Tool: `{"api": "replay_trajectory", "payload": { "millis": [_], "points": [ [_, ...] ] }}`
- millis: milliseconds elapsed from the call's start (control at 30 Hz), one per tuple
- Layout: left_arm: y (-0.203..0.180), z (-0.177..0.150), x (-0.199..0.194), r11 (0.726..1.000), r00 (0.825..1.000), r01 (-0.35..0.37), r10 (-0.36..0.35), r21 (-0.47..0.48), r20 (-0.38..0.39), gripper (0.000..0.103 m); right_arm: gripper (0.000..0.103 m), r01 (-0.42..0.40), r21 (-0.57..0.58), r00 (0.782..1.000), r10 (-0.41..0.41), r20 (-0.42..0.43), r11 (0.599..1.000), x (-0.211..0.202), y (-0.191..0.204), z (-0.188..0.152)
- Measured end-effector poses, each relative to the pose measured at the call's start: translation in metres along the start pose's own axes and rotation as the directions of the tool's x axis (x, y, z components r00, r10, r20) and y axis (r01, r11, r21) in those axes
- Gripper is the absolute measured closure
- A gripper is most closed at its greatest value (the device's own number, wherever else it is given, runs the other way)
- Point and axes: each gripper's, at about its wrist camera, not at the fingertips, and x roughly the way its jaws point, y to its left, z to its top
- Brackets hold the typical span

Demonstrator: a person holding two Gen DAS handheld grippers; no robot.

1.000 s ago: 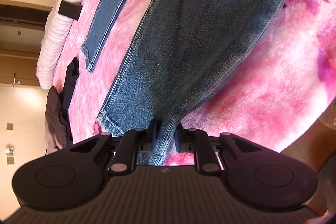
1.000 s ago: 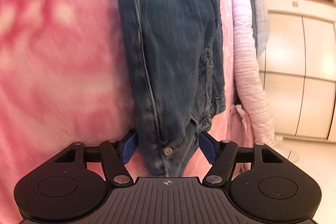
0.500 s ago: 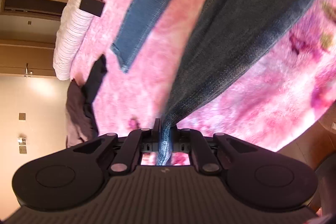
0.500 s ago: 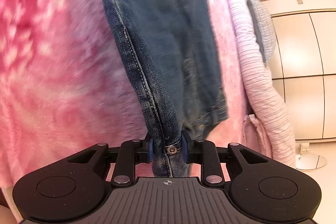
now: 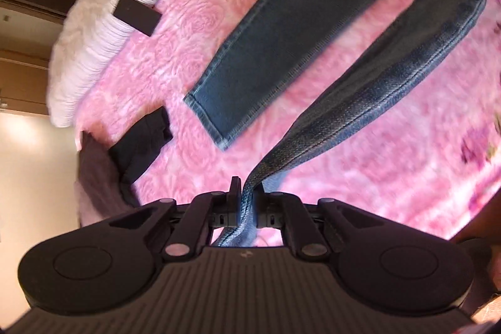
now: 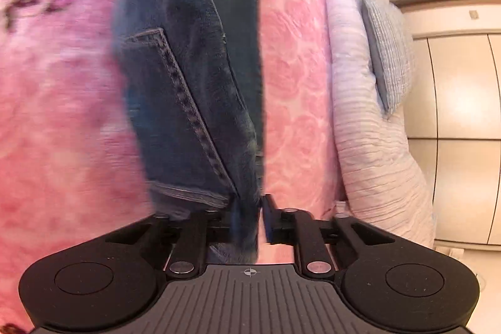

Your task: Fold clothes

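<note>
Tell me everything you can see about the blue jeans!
The jeans are dark blue denim with stitched seams, a back pocket and a hemmed leg end. One leg lies flat on the pink rose-patterned blanket; the other is pulled up, bunched into a narrow fold. The left gripper is shut on that leg's end, and the right gripper is shut on the waist end near the pocket. The right wrist view is blurred, so finer details are unclear.

No readable text, label or number shows anywhere.
</note>
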Motion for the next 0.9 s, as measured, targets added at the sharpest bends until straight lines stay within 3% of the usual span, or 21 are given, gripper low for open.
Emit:
{"api": "replay_trajectory", "payload": {
  "millis": [67,200,367,400,433,467,500,533,667,767,833,900],
  "points": [
    [0.024,0.014,0.017,0.999,0.999,0.045,-0.045,-0.009,0.007,0.097,0.1,-0.009,0.022,0.999,0.01,-0.039,1.0,0.028,-0.025,0.007],
    [0.053,0.045,0.065,0.993,0.994,0.112,-0.112,-0.026,0.012,0.098,0.1,-0.048,0.121,0.993,0.06,-0.105,0.992,0.083,-0.063,0.023],
    [0.056,0.073,0.126,0.989,0.99,0.137,-0.135,0.051,-0.042,0.098,0.1,-0.132,0.326,0.982,0.168,-0.086,0.936,0.106,-0.067,0.039],
    [0.054,0.077,0.133,0.989,0.99,0.134,-0.13,0.069,-0.054,0.098,0.094,-0.151,0.345,0.978,0.19,-0.081,0.926,0.108,-0.063,0.04],
    [0.052,0.08,0.139,0.988,0.99,0.129,-0.123,0.09,-0.066,0.098,0.073,-0.178,0.338,0.974,0.215,-0.073,0.924,0.111,-0.058,0.038],
    [0.049,0.083,0.143,0.987,0.991,0.122,-0.115,0.103,-0.075,0.098,0.039,-0.202,0.328,0.97,0.235,-0.064,0.923,0.114,-0.053,0.035],
    [0.047,0.086,0.146,0.987,0.991,0.115,-0.106,0.115,-0.084,0.098,0.025,-0.215,0.316,0.968,0.245,-0.057,0.924,0.118,-0.049,0.03],
    [0.045,0.089,0.149,0.986,0.991,0.108,-0.097,0.127,-0.093,0.098,0.02,-0.226,0.311,0.966,0.254,-0.051,0.923,0.123,-0.049,0.023],
    [0.037,0.098,0.158,0.983,0.991,0.078,-0.058,0.165,-0.121,0.097,0.02,-0.332,0.285,0.937,0.348,-0.006,0.899,0.148,-0.053,-0.003],
    [0.034,0.105,0.165,0.984,0.989,0.062,-0.038,0.168,-0.142,0.097,0.021,-0.407,0.258,0.912,0.406,0.062,0.876,0.174,-0.07,-0.002],
    [0.032,0.107,0.17,0.985,0.987,0.057,-0.031,0.164,-0.157,0.097,0.021,-0.468,0.271,0.883,0.457,0.107,0.841,0.193,-0.083,0.002],
    [0.03,0.109,0.174,0.985,0.984,0.056,-0.027,0.161,-0.174,0.097,0.027,-0.549,0.253,0.834,0.539,0.117,0.796,0.214,-0.088,0.008]
  ]
}}
